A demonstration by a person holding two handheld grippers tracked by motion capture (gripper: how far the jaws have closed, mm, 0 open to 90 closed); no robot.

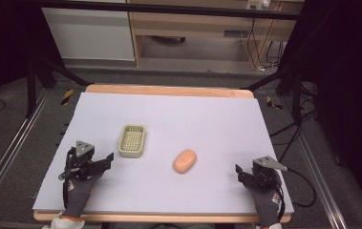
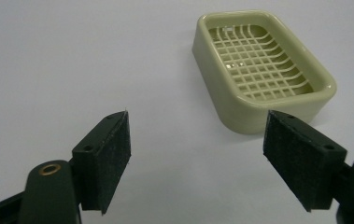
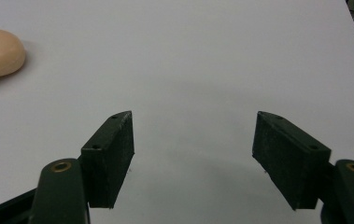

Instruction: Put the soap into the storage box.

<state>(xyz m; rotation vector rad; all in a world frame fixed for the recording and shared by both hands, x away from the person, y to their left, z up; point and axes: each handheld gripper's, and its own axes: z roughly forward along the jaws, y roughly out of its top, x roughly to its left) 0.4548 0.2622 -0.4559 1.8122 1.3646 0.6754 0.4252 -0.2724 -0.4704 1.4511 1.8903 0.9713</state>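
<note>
Black-jawed left gripper [image 1: 106, 160] sits near the left front corner of the table [image 1: 169, 112], held in a gloved hand. Jaws spread wide, nothing between the pads, only bare white mat. In the left gripper view the pads [image 2: 114, 154] frame empty surface, with the soap dish ahead and off to the right.

Soap dish [image 1: 132, 140]: pale green plastic, grid bottom, empty, upright, just beyond and to the right of the left gripper. Not touching it.

Soap bar [image 1: 185, 161]: peach, oval, lying flat on the mat right of the dish, apart from it, roughly mid-table between the two grippers.

Right gripper [image 1: 242, 173] rests near the right front corner, also gloved hand. Jaws wide apart, holding nothing. In the right gripper view the soap shows at the far left edge, well clear of the pads [image 3: 111, 156].
</note>
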